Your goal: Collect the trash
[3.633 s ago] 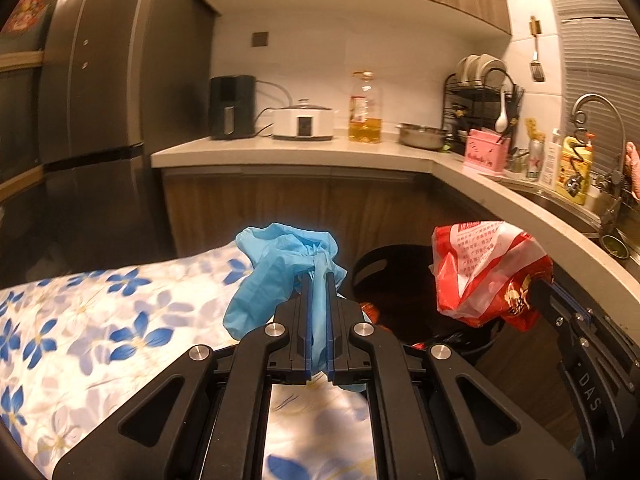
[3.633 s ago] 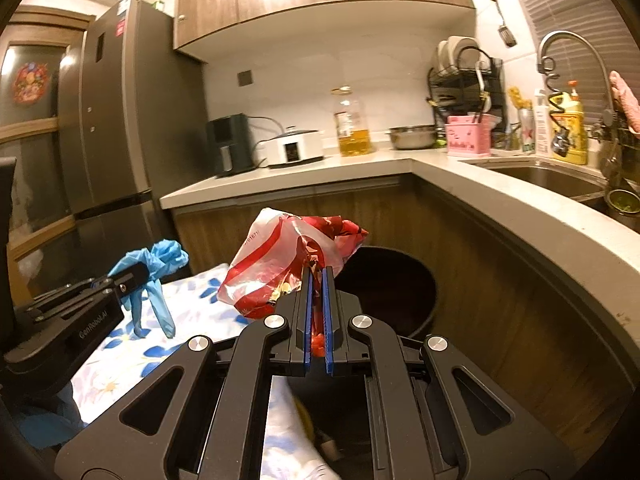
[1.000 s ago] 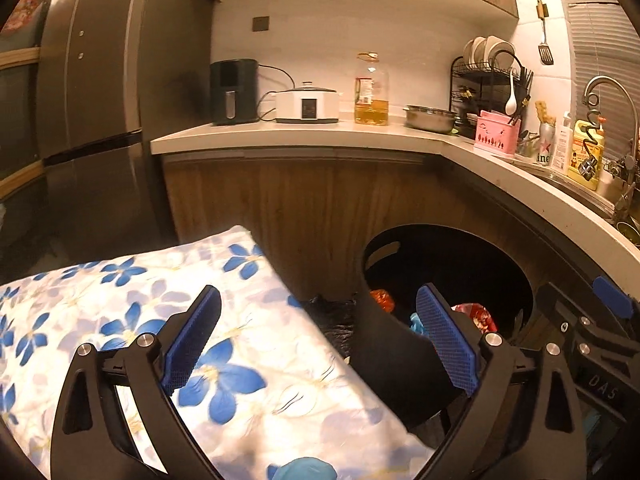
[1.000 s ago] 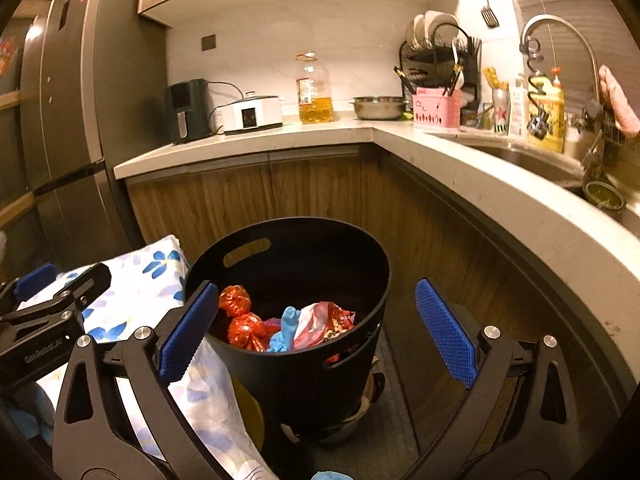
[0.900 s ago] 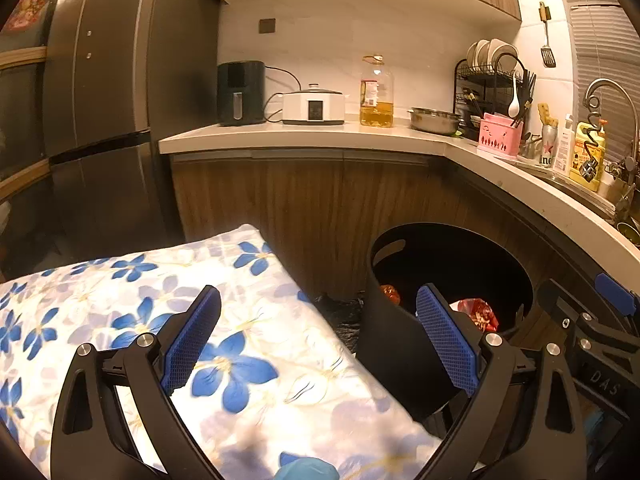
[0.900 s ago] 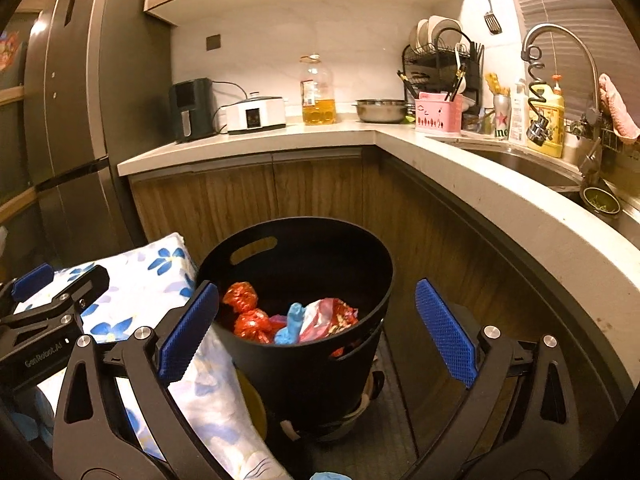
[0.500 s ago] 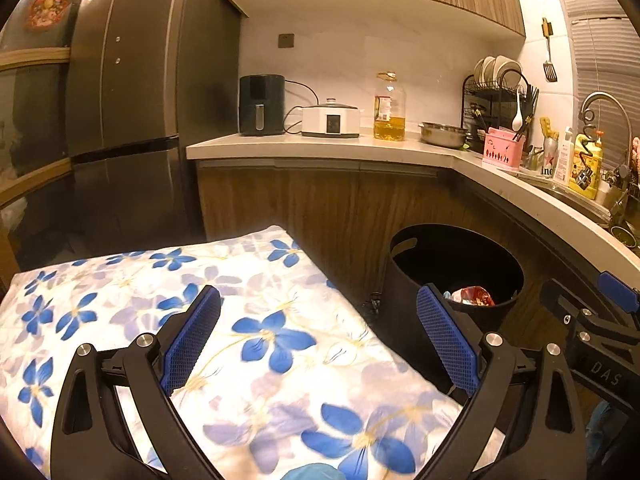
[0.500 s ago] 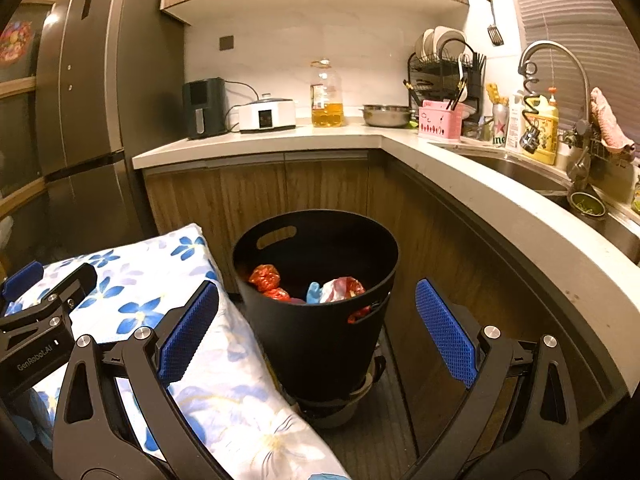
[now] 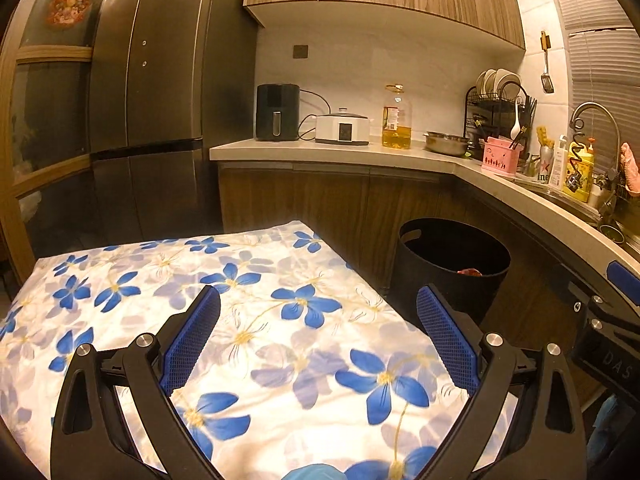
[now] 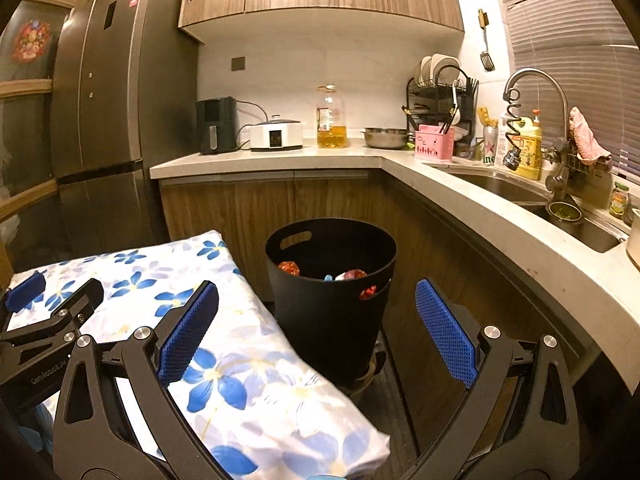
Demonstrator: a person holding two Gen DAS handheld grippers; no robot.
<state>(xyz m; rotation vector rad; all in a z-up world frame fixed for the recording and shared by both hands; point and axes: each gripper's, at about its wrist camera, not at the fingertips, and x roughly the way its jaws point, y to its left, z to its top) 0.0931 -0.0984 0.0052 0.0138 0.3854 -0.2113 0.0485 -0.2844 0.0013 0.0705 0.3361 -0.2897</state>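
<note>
— While the kitchen is scanned from the left, what is met first?

— A tall dark refrigerator (image 9: 152, 112) is seen at the far left, and a flowered cloth (image 9: 248, 320) with blue blossoms is spread across the foreground below it. Over that cloth the left gripper (image 9: 318, 334) is held with its blue-padded fingers (image 9: 192, 336) spread wide apart, and nothing is gripped between them.

— And what is found further along?

— On the counter (image 10: 280, 158) a black air fryer (image 10: 216, 124), a white cooker (image 10: 276, 134) and an oil bottle (image 10: 330, 118) are lined up against the wall. Below the counter, just beside the cloth's right edge, a black bin (image 10: 332, 292) is stood upright on the floor.

— Where is the trash located?

— Inside the bin. A red crumpled piece (image 10: 289, 268) is seen at its left, a bit of blue (image 10: 328, 278) in the middle, and a red-and-white wrapper (image 10: 352, 275) to the right. From the left wrist view only a red scrap (image 9: 470, 272) is shown over the rim.

— How is the other tool held?

— The right gripper (image 10: 316, 334) is also held wide apart and empty, with the bin framed between its fingers. Further right, a sink (image 10: 520, 192) and a curved faucet (image 10: 532, 80) are set into the counter.
</note>
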